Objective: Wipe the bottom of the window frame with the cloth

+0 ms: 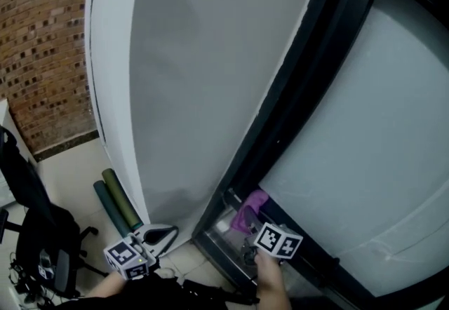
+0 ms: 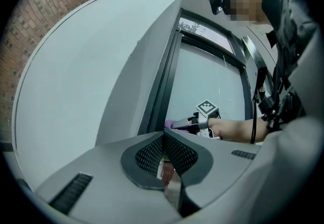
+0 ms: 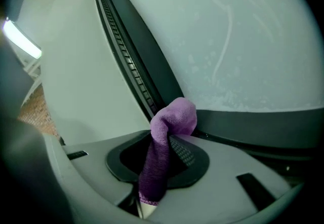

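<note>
**Purple cloth at the frame's corner**

My right tongs (image 3: 163,143) are clamped on the purple cloth (image 3: 171,120). Its folded end lies at twelve o'clock against the window frame's bottom rail (image 3: 253,127). My left tongs (image 2: 164,148) are closed together on nothing, well apart from it.

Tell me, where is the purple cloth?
The cloth is pinched in the right gripper, its bunched end by the bottom corner of the window frame; in the head view that is low, right of centre.

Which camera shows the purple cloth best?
The right gripper view: the purple cloth sits large and central, clamped in the right gripper. The head view shows a small bit; the left gripper view, a distant sliver.
</note>
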A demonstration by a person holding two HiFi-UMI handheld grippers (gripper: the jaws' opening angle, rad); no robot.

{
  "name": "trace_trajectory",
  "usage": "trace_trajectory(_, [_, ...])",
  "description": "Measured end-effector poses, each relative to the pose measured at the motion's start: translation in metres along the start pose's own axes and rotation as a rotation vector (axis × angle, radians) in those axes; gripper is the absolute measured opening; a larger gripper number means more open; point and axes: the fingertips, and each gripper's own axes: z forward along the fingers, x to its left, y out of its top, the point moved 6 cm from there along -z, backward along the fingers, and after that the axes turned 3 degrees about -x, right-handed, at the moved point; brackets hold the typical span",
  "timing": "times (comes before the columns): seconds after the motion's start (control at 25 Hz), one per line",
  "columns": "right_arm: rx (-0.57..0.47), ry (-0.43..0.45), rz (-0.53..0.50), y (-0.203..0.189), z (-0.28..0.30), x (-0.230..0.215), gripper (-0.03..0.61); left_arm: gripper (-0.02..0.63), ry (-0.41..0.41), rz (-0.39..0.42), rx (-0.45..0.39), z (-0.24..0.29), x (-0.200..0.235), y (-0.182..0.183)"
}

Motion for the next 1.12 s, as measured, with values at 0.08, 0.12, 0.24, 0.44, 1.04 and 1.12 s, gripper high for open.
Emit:
trace_trajectory(0.08, [-0.023, 0.044, 0.009, 0.003, -0.013, 0.008, 0.087, 0.005, -0.035, -0.014, -0.021, 0.008, -0.007, 0.016])
trace_trajectory(0.12, [-0.04, 0.066, 0.012, 0.005, -0.02, 0.01, 0.087, 0.005, -0.05, -0.021, -0.028, 0.012, -0.009, 0.023])
trace_trajectory(0.24, [-0.128, 0.136, -0.008, -0.003, -0.042, 0.012, 0.087, 0.005, -0.065, -0.023, -0.004, 0.019, -0.009, 0.026])
trace_trajectory(0.44, [-0.293, 0.134, -0.133, -0.021, -0.085, 0.033, 0.087, 0.005, -0.069, -0.021, 0.041, 0.015, -0.004, 0.015])
trace_trajectory(1.04, [-0.473, -0.016, -0.302, -0.05, -0.168, 0.035, 0.086, 0.005, -0.173, -0.025, 0.079, 0.046, -0.021, 0.017])
trace_trajectory(1.12, [-0.474, -0.035, -0.3, -0.054, -0.172, 0.034, 0.083, 0.005, -0.174, -0.02, 0.078, 0.045, -0.02, 0.017])
